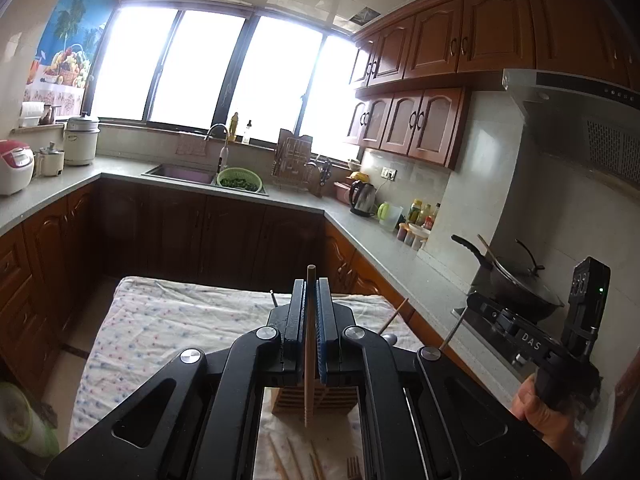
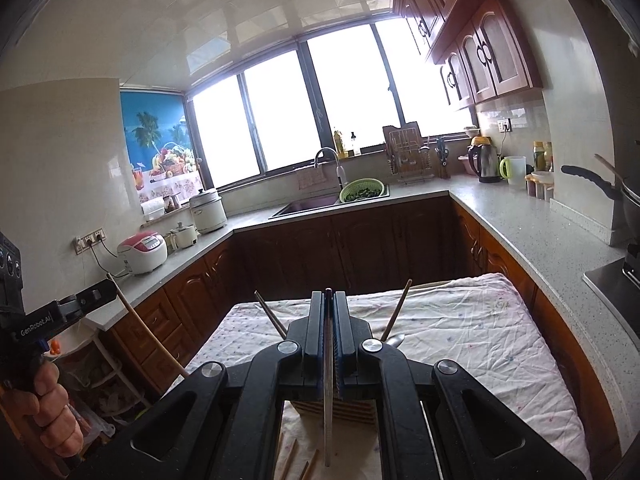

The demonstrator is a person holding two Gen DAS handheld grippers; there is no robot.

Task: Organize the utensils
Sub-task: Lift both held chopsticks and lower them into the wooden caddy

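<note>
1. Wooden chopstick (image 1: 309, 344) is clamped upright in the left gripper (image 1: 313, 312); the right gripper (image 2: 329, 320) pinches a metal utensil (image 2: 329, 420).
2. Both hang above the slatted wooden holder (image 1: 316, 400) on the cloth-covered surface (image 1: 168, 320).
3. Next, I judge: lower each into the holder.

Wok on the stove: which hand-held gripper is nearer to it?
Right. The right hand-held gripper is on the wok's side, near the stove; the left hand-held gripper is beyond it, farther from the wok.
</note>
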